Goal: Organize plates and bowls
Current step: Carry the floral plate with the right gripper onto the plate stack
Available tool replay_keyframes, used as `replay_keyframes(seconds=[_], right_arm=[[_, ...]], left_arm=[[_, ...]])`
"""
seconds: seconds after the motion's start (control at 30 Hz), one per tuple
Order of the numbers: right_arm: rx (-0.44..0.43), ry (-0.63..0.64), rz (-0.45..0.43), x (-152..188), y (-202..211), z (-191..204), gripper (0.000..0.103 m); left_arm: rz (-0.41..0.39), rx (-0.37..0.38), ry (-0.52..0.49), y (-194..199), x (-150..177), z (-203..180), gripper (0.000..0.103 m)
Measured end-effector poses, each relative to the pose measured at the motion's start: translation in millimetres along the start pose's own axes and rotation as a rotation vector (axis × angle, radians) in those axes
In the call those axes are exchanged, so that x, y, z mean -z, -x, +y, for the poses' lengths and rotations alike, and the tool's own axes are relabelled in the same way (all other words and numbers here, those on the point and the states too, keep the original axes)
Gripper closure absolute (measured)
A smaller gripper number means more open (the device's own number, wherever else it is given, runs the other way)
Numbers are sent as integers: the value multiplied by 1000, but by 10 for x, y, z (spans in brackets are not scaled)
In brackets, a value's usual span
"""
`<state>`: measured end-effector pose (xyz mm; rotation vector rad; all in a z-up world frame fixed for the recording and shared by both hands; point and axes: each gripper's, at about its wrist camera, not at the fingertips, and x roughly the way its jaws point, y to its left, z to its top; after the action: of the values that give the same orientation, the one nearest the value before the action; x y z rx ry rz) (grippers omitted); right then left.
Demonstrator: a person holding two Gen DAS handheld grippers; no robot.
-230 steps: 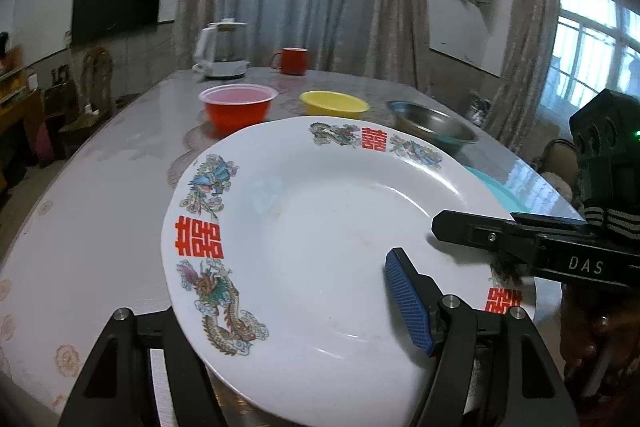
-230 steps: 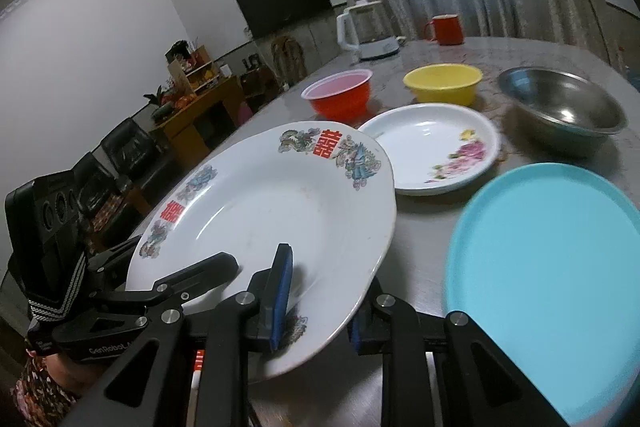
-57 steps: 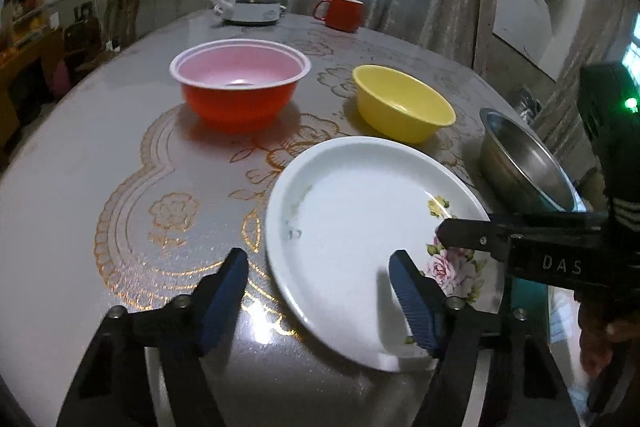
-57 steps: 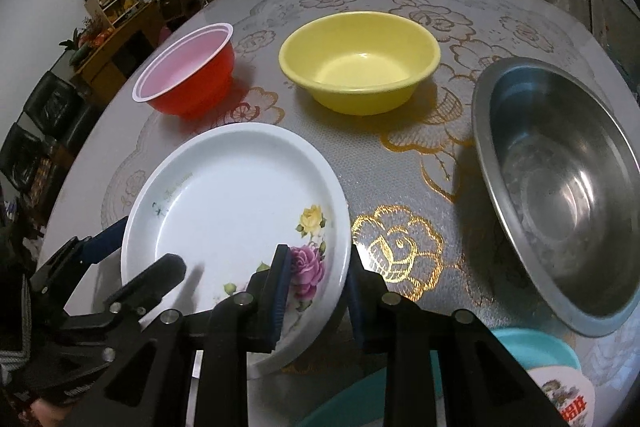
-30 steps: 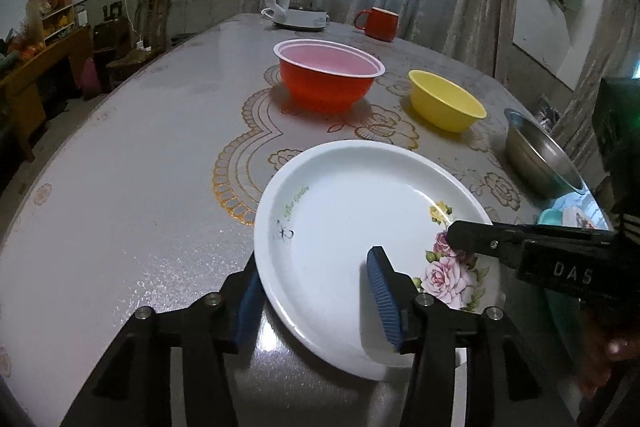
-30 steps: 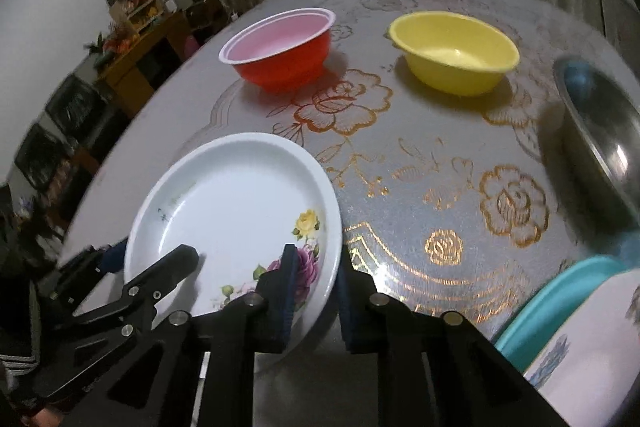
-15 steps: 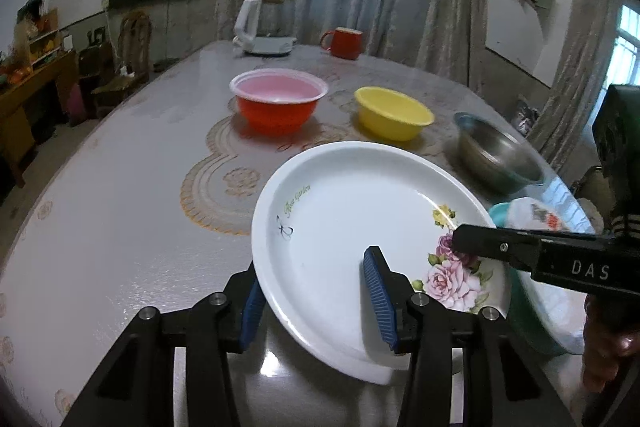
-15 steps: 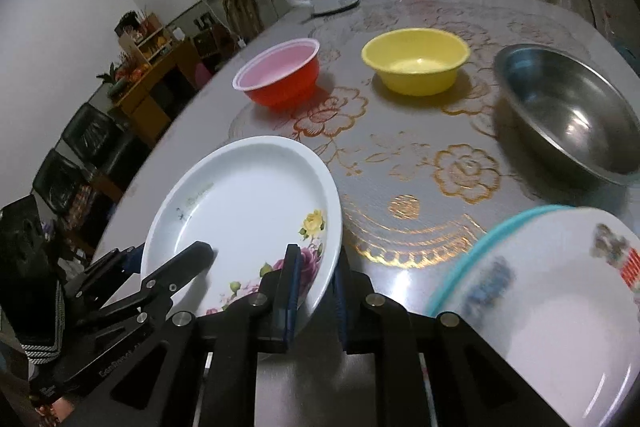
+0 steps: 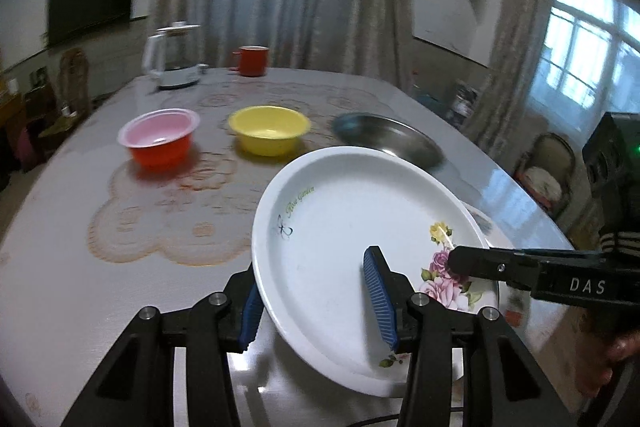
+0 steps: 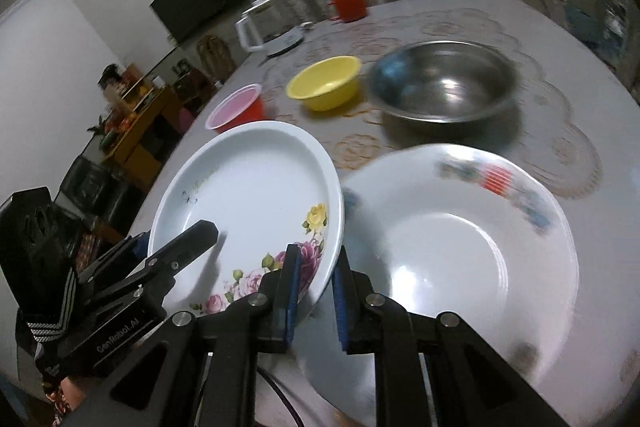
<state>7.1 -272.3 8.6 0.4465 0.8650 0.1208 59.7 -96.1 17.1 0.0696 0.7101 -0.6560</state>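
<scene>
Both grippers hold one white plate with pink roses point(image 9: 340, 227), lifted and tilted above the table. My left gripper point(image 9: 316, 303) is shut on its near-left rim. My right gripper point(image 10: 314, 287) is shut on its right rim, where the plate point(image 10: 248, 195) also shows. Just right of it and lower lies the large white plate with red characters point(image 10: 460, 247), blurred. A red bowl point(image 9: 158, 141), a yellow bowl point(image 9: 269, 135) and a steel bowl point(image 9: 388, 139) stand in a row further back.
A white kettle point(image 9: 172, 61) and a red mug point(image 9: 250, 61) stand at the far end of the table point(image 9: 60, 267). Its right edge runs past the steel bowl. Chairs and a cabinet stand to the left.
The rose plate has been lifted off the table and carried right, toward the large plate with red characters. Both grippers stay shut on its rim.
</scene>
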Motion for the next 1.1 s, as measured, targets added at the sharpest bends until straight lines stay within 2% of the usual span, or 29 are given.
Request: replay_keyframes(seconds=[0.2, 0.37, 0.63, 0.7, 0.87, 1.1], right_arm=[[50, -80, -20, 154, 301, -416, 89], [91, -129, -16, 225, 367, -671, 89], [120, -152, 34, 250, 293, -834, 89], [128, -148, 43, 224, 269, -864, 89], [145, -139, 58, 215, 242, -885, 89], [166, -110, 84, 154, 207, -883, 89]], left_arm=[[60, 64, -71, -231, 53, -428, 56], [110, 96, -90, -420, 101, -598, 56], [152, 79, -148, -564, 104, -725, 55], [162, 70, -162, -582, 101, -760, 52], [174, 56, -226, -626, 122, -862, 37], [196, 47, -239, -611, 105, -846, 37]])
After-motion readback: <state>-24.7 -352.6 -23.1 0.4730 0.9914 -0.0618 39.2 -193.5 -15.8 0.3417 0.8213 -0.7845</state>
